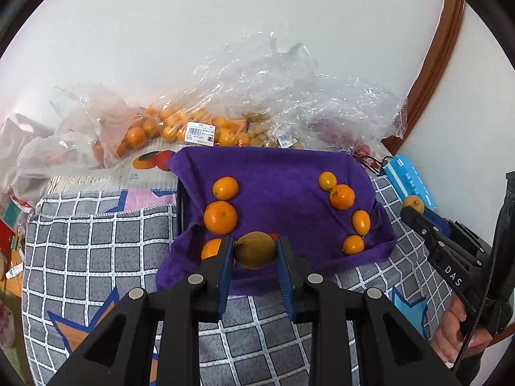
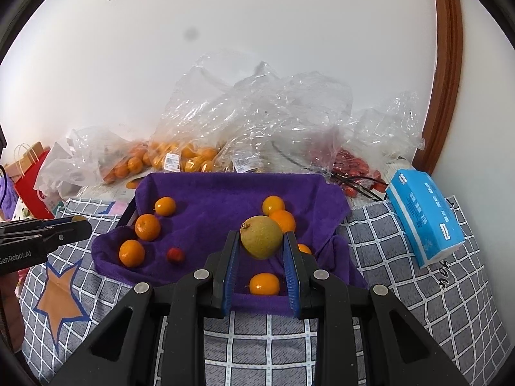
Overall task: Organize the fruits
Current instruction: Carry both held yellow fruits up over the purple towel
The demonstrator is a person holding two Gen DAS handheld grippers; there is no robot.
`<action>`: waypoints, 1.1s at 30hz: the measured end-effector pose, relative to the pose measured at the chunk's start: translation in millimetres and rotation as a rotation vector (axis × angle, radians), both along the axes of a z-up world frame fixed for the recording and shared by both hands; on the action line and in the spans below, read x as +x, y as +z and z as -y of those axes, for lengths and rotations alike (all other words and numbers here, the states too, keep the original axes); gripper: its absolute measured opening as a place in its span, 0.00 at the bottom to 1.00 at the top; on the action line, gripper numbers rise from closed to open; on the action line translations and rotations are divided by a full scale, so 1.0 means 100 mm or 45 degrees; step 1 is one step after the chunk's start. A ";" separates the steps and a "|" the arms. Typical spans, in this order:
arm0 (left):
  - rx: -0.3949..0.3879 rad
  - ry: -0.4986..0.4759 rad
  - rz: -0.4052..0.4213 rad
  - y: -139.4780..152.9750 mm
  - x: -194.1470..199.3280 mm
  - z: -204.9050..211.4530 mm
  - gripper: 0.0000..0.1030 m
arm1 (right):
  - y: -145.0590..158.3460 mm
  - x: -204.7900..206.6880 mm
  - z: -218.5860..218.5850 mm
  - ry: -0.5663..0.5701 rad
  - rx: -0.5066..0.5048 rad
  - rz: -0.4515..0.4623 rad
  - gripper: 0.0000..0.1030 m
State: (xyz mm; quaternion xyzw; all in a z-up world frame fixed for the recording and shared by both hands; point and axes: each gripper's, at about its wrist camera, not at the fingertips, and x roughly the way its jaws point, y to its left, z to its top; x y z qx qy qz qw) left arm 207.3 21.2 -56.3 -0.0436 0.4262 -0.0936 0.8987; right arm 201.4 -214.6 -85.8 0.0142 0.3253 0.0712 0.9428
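Fruit in both grippers. The left gripper (image 1: pixel 254 252) is clamped on a yellow-green fruit (image 1: pixel 256 247) at the near edge of the purple cloth (image 1: pixel 283 173), just beside an orange (image 1: pixel 220 217). The right gripper (image 2: pixel 261 244) is closed on a pear (image 2: pixel 261 234) and appears to hold it above the cloth. Oranges sit in left and right clusters, with the middle bare. Likely step: placing. Advice: lower each fruit onto the bare middle and part the fingers only once it rests, since it may roll into the small red fruit (image 2: pixel 175 255).
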 end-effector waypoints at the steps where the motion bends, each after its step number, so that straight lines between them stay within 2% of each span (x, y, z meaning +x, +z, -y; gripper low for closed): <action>1: 0.001 0.000 -0.001 0.00 0.02 0.00 0.25 | 0.00 0.03 0.01 -0.001 0.000 -0.001 0.26; 23: -0.012 0.021 -0.032 -0.13 0.56 0.02 0.25 | -0.19 0.52 0.04 -0.003 -0.008 -0.036 0.26; 33: -0.035 0.056 -0.033 -0.16 0.73 -0.12 0.25 | -0.29 0.67 0.06 -0.008 -0.008 -0.049 0.26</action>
